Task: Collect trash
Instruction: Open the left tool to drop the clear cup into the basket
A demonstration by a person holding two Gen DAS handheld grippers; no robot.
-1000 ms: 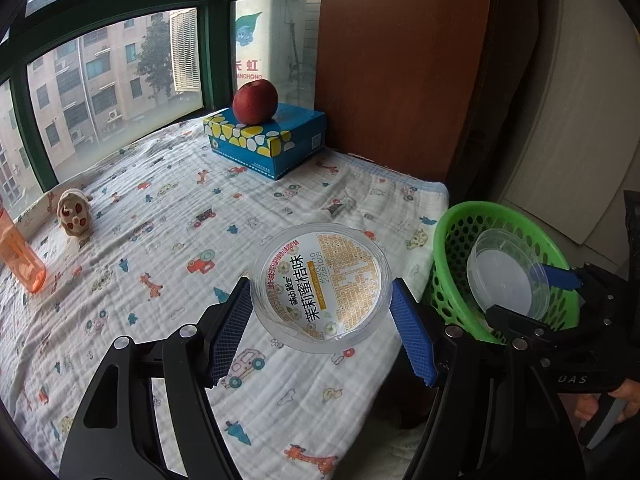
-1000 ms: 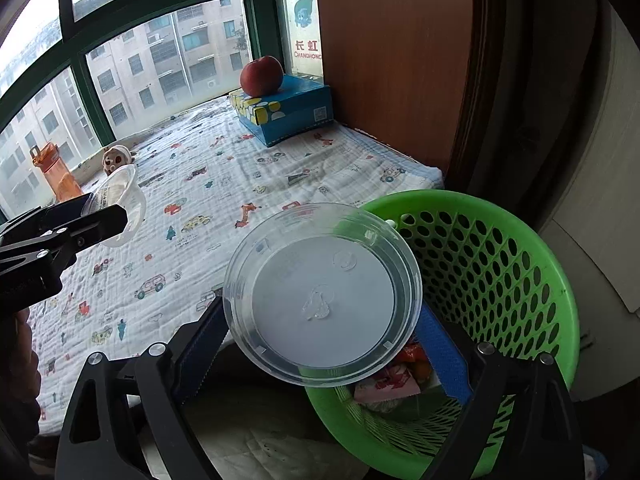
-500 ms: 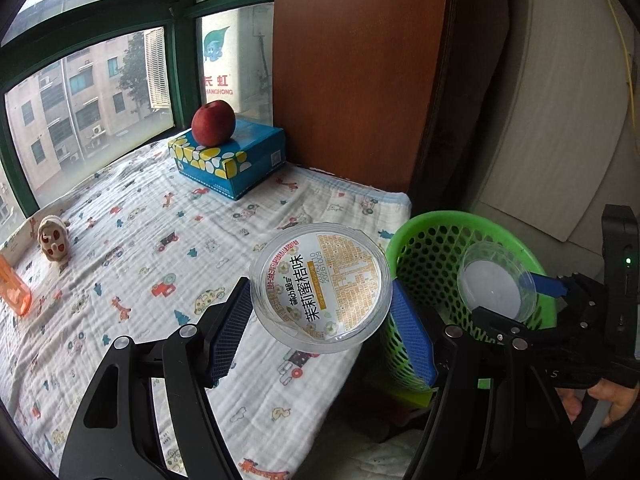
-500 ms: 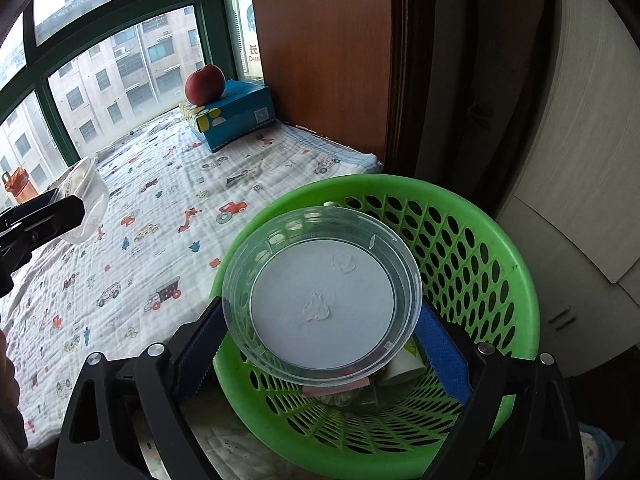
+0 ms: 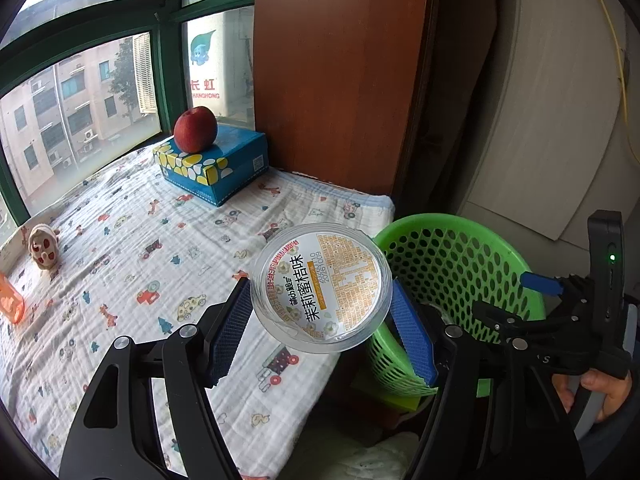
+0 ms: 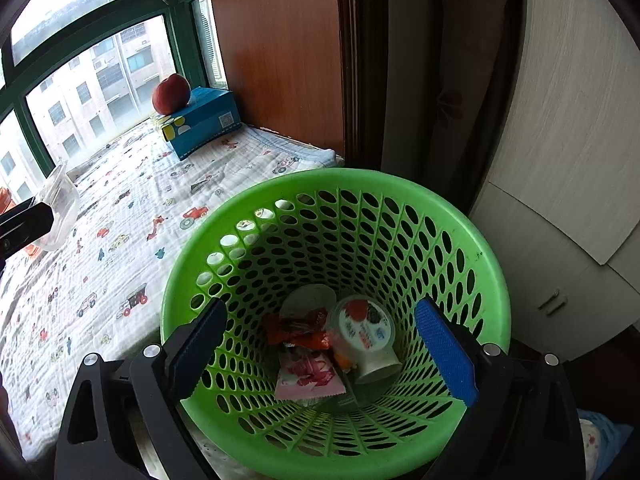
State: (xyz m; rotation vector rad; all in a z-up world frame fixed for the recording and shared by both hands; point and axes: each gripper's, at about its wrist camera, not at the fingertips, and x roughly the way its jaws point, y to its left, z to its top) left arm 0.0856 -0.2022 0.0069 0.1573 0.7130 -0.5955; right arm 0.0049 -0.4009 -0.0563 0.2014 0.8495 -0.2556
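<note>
Left gripper [image 5: 322, 326] clamping cup [image 5: 321, 287] (label up) beside basket [image 5: 460, 236]; right gripper [image 6: 320, 344] open over basket, empty.

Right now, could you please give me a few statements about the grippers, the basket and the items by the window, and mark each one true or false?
1. The left gripper holds a clear round cup with a printed label. True.
2. The right gripper holds a clear lid. False: nothing is between its fingers, and it is open over the green basket.
3. The basket is empty. False: a small white cup and snack wrappers lie at its bottom.
4. A red apple sits on the blue tissue box. True.
5. The tissue box stands on the floor. False: it rests on the patterned cloth near the window.
</note>
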